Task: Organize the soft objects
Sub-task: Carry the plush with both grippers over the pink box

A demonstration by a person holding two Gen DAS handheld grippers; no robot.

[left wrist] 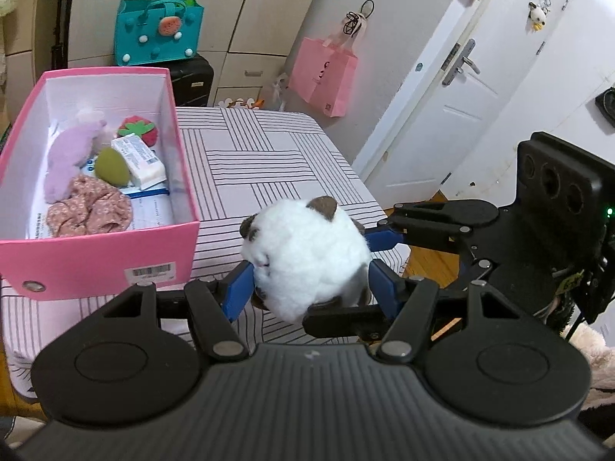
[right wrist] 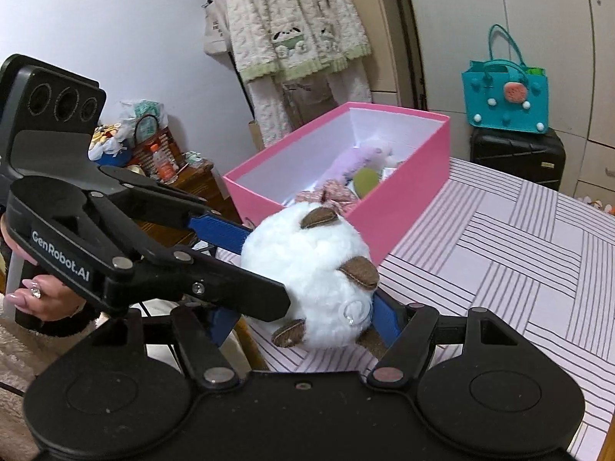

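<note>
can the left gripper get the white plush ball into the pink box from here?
Probably yes. The left gripper grips the white plush ball alongside the right gripper; the open-topped pink box sits close, nothing between.

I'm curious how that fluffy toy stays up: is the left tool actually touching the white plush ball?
Touching. In the left wrist view, the left tool has both blue fingers pressed into the sides of the white plush ball.

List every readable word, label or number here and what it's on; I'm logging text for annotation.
"GenRobot.AI": on the left gripper body, right wrist view.
Barcode sticker on the pink box: too small to read.
White packet in the box: print blurred.
Pink bag: logo unreadable.
</note>
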